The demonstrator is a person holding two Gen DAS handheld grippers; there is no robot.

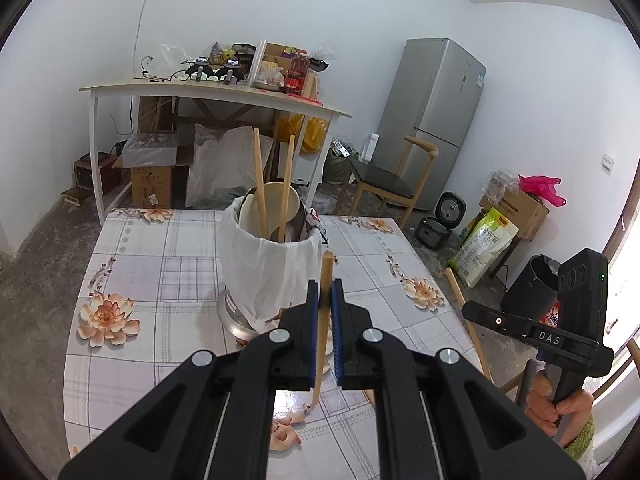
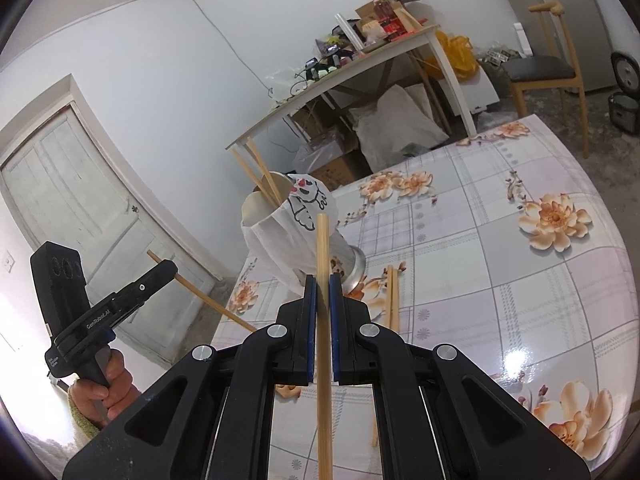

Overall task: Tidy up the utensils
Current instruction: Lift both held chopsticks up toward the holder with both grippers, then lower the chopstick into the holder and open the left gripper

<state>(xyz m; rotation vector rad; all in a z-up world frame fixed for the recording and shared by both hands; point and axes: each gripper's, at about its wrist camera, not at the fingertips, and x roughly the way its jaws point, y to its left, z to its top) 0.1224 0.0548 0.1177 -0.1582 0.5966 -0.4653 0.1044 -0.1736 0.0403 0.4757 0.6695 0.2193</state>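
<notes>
A metal utensil holder wrapped in white cloth stands mid-table, with two chopsticks and a white spoon in it. My left gripper is shut on a single wooden chopstick, held upright just in front of the holder. My right gripper is shut on another chopstick, also short of the holder. Each view shows the other gripper off to the side, the right gripper and the left gripper. A pair of chopsticks lies on the table beside the holder's base.
The table has a glossy floral plaid cover. Beyond it are a cluttered white desk, boxes and bags beneath it, a wooden chair, a fridge and a rice cooker. A white door is on the left.
</notes>
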